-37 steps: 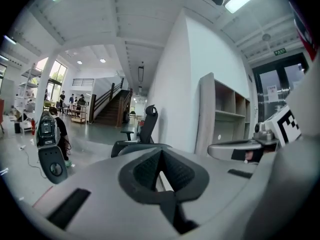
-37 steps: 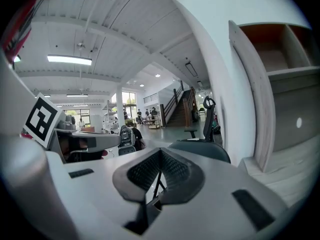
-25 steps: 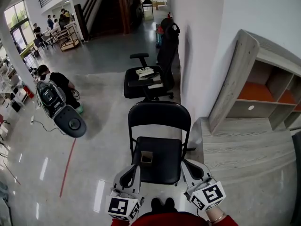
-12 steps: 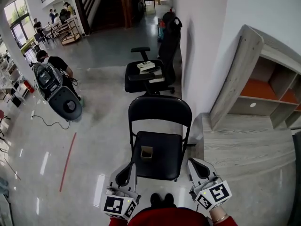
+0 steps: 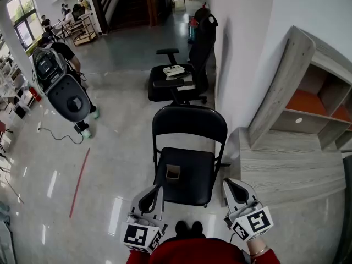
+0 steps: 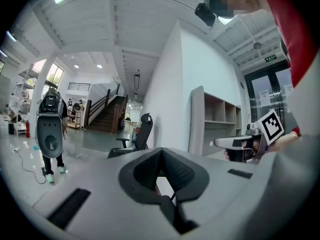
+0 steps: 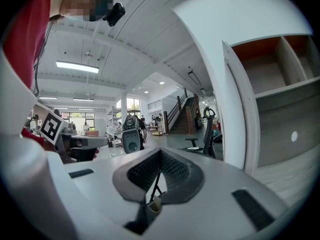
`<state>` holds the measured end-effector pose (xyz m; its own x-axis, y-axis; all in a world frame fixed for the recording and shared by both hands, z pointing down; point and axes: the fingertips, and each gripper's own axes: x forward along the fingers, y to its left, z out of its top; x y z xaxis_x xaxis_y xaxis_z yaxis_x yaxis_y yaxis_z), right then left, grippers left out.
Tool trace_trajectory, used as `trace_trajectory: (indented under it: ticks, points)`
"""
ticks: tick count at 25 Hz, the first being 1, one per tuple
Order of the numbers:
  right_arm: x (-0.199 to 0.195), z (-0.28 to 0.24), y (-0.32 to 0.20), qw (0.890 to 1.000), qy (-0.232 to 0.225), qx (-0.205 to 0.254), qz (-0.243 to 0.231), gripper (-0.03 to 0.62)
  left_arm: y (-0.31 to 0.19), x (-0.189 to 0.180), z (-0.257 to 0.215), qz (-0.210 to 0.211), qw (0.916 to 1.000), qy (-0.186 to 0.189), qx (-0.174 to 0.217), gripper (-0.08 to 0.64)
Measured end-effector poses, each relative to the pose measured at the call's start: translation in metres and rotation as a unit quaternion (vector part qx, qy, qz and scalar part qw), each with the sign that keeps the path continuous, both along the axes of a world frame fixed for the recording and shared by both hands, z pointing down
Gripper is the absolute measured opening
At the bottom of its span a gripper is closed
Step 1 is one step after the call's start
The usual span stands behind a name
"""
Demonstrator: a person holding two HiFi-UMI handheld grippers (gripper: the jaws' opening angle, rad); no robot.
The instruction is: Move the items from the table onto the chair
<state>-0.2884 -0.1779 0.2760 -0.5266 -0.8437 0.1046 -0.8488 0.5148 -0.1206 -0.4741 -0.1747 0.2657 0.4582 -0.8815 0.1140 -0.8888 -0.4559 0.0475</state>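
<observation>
Both grippers hover low at the near edge of the black folding chair (image 5: 190, 126), one on each side of the seat. The left gripper (image 5: 154, 190) has its jaws pressed together with nothing between them. The right gripper (image 5: 233, 183) has its jaws closed and empty too, and it sits between the chair's right edge and the grey wooden worktop (image 5: 286, 166). On the seat, towards its near left part, stands a small brown open-topped box (image 5: 172, 172), upright and apart from both grippers. The worktop runs along the right, against the white wall, with a tilted grey shelf unit (image 5: 308, 87) with orange-backed compartments behind it. Farther off, past the folding chair, a black office chair (image 5: 190, 65) carries a couple of books (image 5: 174, 70) on its seat. Out on the glossy floor to the left stands a grey wheeled machine (image 5: 66, 89), and a red line (image 5: 80, 183) is marked nearer in.
</observation>
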Motion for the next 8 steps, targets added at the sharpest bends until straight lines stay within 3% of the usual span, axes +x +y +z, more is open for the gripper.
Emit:
trace_trajectory:
  ticks: [8]
  points:
    - [-0.0037,-0.0003,0.0013,1.0,-0.001,0.002,-0.003,0.006,0.002,0.0051,0.0022,0.007,1.0,-0.005,-0.003,0.008]
